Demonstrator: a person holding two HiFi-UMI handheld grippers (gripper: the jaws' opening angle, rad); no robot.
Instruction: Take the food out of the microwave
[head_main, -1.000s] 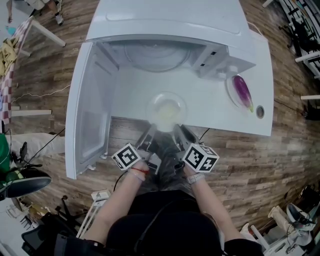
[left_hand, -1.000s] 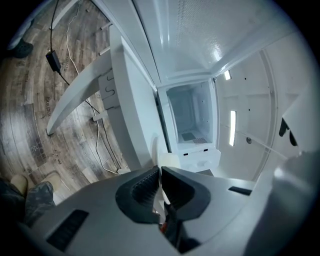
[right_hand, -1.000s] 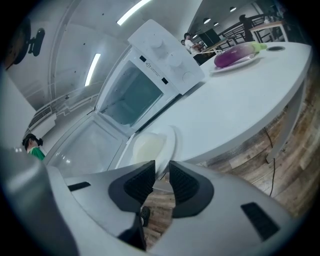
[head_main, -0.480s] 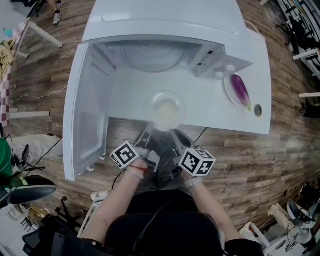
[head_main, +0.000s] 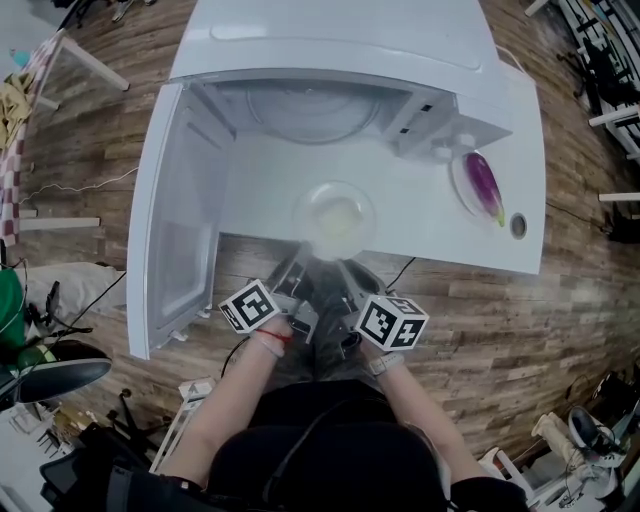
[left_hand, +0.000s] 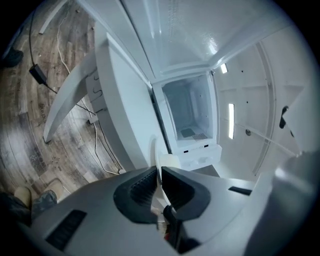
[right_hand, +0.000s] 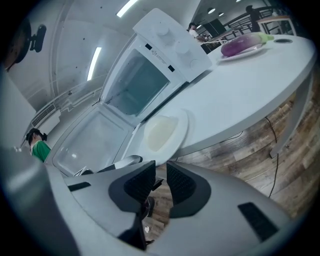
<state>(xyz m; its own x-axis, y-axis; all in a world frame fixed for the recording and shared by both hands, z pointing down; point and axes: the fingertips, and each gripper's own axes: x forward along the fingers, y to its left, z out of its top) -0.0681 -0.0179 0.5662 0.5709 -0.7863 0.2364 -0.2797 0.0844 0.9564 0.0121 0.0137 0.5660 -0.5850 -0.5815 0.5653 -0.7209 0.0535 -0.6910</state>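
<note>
A clear plate of pale food rests on the white table, just outside the open microwave. My left gripper is at the plate's near left rim. In the left gripper view that gripper is shut on the thin edge of the plate. My right gripper sits just behind the near rim, off the table's edge. In the right gripper view its jaws stand a little apart with only floor between them, and the plate lies ahead.
The microwave door hangs open to the left, and the glass turntable inside is bare. A purple eggplant lies on a small dish at the table's right, beside a round hole. Wooden floor surrounds the table.
My right gripper has drawn back a little toward me, away from the plate's rim. The plate and my left gripper have barely moved.
</note>
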